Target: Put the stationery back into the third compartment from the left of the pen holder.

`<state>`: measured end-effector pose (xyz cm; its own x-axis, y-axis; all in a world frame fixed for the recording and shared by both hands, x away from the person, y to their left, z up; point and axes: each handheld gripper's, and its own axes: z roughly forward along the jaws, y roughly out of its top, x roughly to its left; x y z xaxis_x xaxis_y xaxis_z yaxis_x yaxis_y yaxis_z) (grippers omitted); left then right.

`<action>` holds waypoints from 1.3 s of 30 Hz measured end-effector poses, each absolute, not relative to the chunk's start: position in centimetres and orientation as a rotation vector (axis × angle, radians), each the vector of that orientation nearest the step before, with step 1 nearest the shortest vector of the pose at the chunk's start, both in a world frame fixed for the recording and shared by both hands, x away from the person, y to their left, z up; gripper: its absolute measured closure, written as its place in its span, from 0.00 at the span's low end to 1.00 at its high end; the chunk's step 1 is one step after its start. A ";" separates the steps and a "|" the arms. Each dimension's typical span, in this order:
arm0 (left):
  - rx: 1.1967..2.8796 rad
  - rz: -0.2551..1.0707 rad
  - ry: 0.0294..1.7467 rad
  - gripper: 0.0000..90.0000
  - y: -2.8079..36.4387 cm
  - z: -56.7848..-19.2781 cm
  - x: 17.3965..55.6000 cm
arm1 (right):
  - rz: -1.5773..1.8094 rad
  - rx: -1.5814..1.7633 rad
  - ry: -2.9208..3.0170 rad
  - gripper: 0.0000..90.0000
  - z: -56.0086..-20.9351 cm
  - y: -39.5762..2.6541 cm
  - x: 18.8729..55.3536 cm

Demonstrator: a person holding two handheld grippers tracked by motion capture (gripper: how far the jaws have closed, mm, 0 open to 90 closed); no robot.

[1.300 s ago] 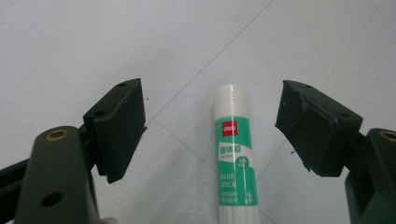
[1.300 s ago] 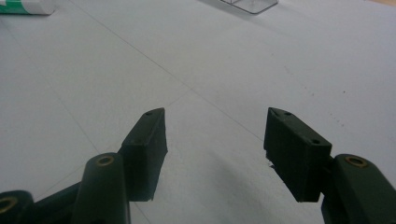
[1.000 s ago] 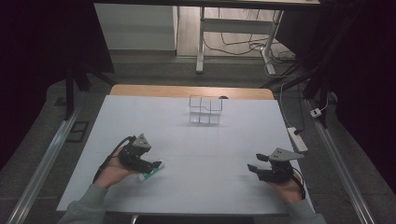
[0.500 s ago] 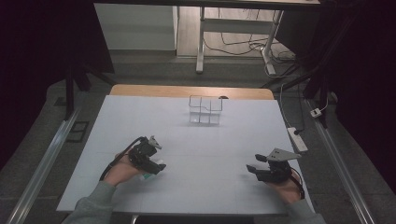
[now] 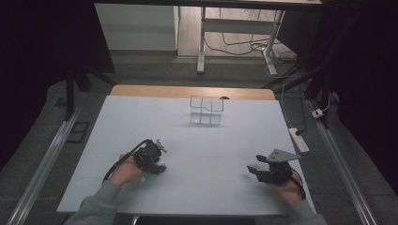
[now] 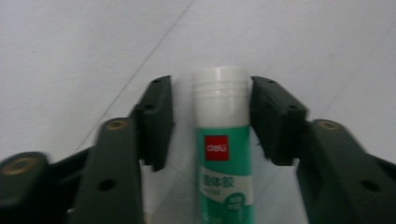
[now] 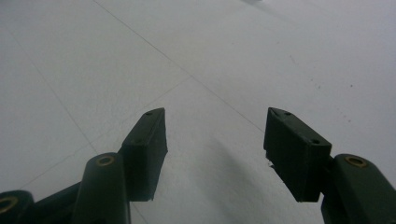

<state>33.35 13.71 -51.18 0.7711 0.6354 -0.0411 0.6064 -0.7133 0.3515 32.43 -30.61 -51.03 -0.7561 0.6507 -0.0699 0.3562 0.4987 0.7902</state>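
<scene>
A glue stick [image 6: 224, 154] with a white cap and a green label lies on the white table [image 5: 234, 140]. My left gripper [image 6: 210, 88] is lowered over it, with the cap between the two jaws. The jaws have just been closing: the right pad [image 6: 271, 116] touches the cap, while a narrow gap remains at the left pad [image 6: 159, 116]. In the high view the left gripper [image 5: 157, 165] sits low at the table's front left. My right gripper [image 5: 253, 169] rests at the front right, open and empty [image 7: 215, 126].
A clear plastic box [image 5: 206, 110] with compartments stands at the back middle of the table. A white power strip [image 5: 299, 139] lies beside the table's right edge. Bare tabletop lies between the two hands and the box.
My left gripper has sunk toward the table and shifted a little right, and its jaws have narrowed around the glue stick. The right gripper has kept still.
</scene>
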 end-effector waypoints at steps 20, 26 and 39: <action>2.421 0.200 0.959 0.72 16.5 -48.9 32.4 | 1.123 0.837 2.385 0.44 -51.1 -30.5 32.4; 2.342 0.224 0.966 0.72 17.3 -48.4 32.3 | 1.129 0.847 2.374 0.44 -51.0 -30.6 32.4; 2.207 0.325 0.988 0.72 17.9 -47.4 32.2 | 1.157 0.852 2.372 0.42 -50.9 -30.8 32.3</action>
